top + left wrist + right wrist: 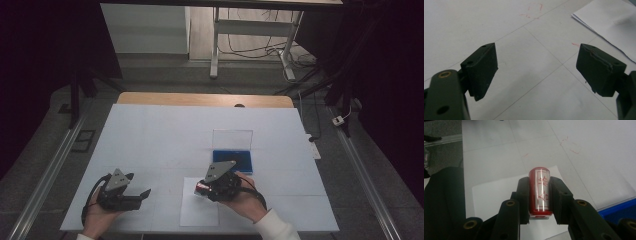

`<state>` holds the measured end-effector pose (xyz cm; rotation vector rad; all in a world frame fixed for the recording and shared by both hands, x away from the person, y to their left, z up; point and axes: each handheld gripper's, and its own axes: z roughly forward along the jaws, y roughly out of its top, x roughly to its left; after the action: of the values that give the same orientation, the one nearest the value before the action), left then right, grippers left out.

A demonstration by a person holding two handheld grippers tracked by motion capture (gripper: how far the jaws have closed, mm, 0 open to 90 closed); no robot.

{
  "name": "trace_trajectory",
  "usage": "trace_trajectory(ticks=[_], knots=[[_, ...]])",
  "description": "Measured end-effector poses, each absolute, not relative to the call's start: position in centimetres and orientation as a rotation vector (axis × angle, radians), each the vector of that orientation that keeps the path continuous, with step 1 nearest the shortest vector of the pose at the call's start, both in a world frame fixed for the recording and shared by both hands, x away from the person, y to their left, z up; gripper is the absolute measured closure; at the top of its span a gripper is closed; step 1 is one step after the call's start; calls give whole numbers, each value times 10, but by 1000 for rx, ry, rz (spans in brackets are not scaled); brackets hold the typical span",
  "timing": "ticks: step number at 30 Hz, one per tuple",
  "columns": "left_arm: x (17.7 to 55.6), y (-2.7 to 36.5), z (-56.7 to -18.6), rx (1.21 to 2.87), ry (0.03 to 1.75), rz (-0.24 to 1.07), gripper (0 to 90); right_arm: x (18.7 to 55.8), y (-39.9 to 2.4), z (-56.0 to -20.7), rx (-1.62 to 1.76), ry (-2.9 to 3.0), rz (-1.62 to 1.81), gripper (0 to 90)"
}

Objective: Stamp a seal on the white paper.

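A red cylindrical stamp with white characters on its side is clamped between the jaws of my right gripper, which is shut on it. In the high view this gripper hovers over the upper edge of a white paper sheet and holds the stamp with its end pointing left. A blue ink pad box with its clear lid standing up lies just behind it. My left gripper rests at the table's front left, jaws wide apart with nothing between them.
The white-covered table carries faint red marks and thin grid lines. A corner of the paper sheet lies right of the left gripper. The blue box edge is at the lower right. A desk frame and cables stand beyond the table.
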<state>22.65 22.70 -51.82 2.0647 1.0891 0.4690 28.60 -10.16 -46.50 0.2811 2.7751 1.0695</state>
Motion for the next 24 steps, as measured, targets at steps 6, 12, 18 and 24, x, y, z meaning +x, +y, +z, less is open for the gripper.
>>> trace_trajectory(ticks=[6, 12, 18, 24], knots=[[226, 227, -518, 2066, 1088, 469, 177, 287, -99, -470, 273, 2792, 1052, 696], [226, 226, -519, 2069, 1090, 470, 178, 286, -95, -475, 257, 2808, 1034, 697], [227, 226, -519, 2071, 1090, 468, 178, 287, -92, -481, 253, 2816, 1011, 696], [227, 226, -519, 2071, 1089, 468, 178, 287, -90, -483, 257, 2816, 997, 696]])
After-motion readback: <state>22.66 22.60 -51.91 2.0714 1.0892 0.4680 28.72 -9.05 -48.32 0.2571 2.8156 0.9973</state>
